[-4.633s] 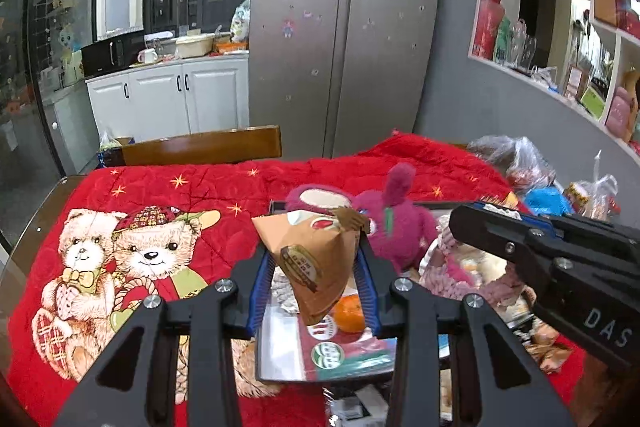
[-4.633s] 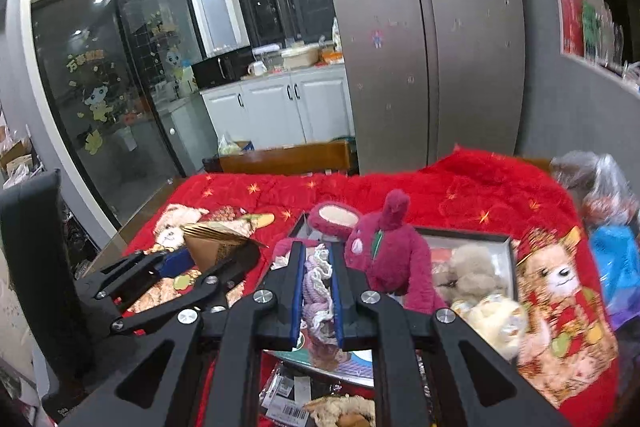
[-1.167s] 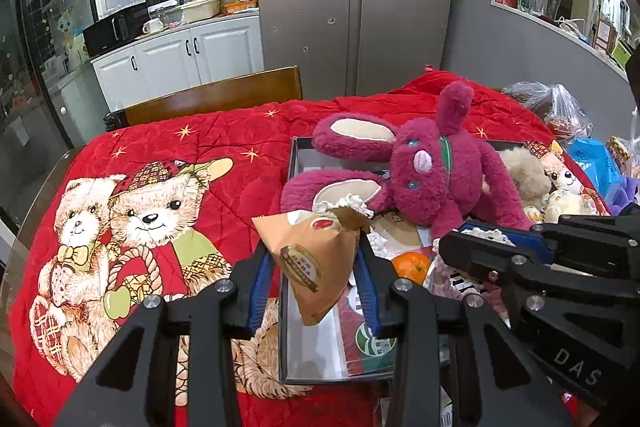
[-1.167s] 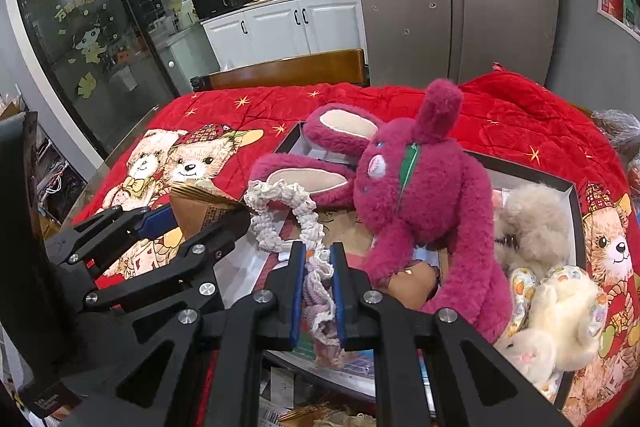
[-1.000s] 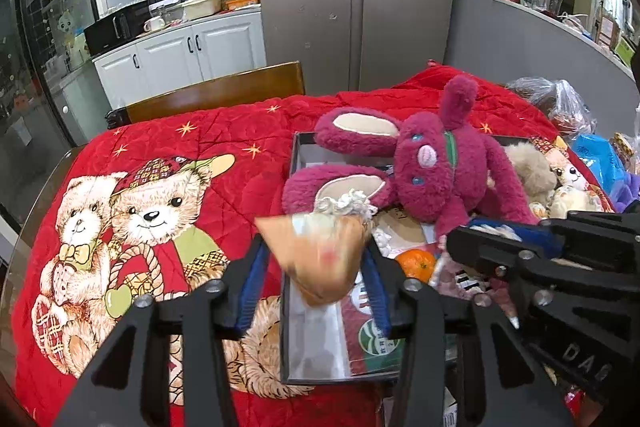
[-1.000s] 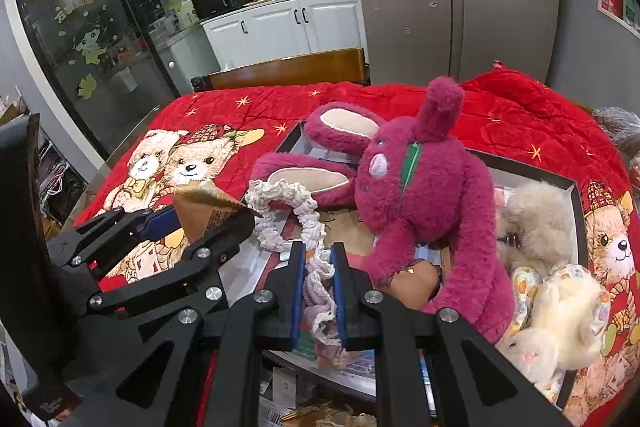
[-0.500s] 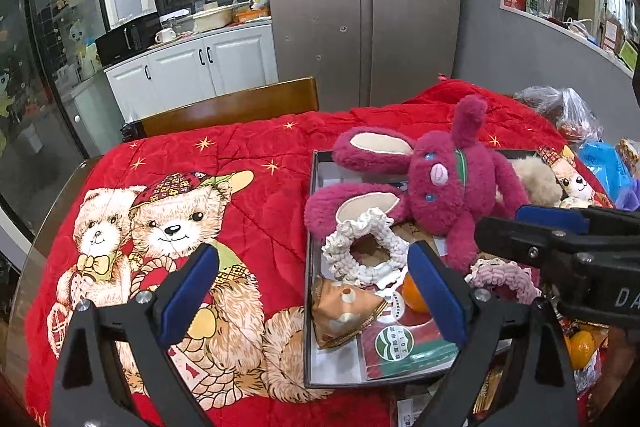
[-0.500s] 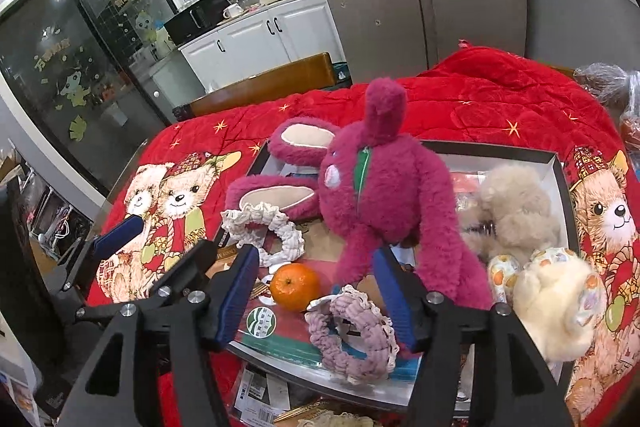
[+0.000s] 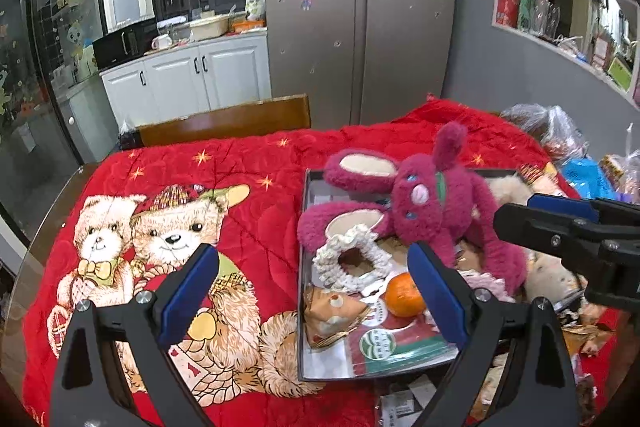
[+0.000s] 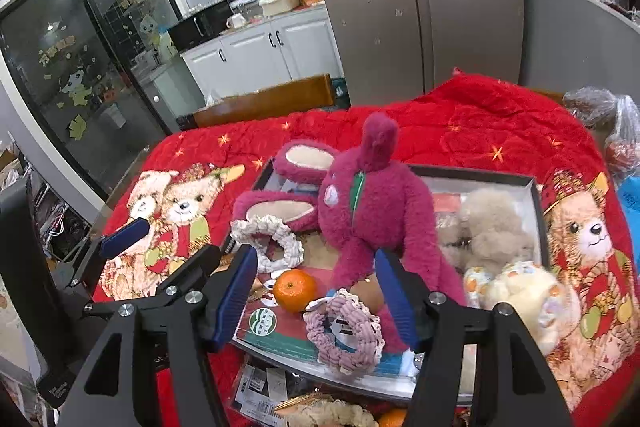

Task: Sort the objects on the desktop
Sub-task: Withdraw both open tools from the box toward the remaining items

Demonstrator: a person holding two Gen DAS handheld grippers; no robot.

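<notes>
Jaws of both the left gripper (image 9: 312,291) and right gripper (image 10: 314,297) stand spread, holding nothing. Only the left view shows the brown snack packet (image 9: 332,311) in the tray (image 9: 304,377); the right view alone shows the pink scrunchie (image 10: 342,331) there.

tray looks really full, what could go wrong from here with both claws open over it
The tray is crowded: the orange sits loose between the white scrunchie and pink scrunchie, so a nudge might roll it. The magenta plush rabbit sprawls over other items and could drag them if lifted. The right claw and left claw hang close together, so they might bump.
</notes>
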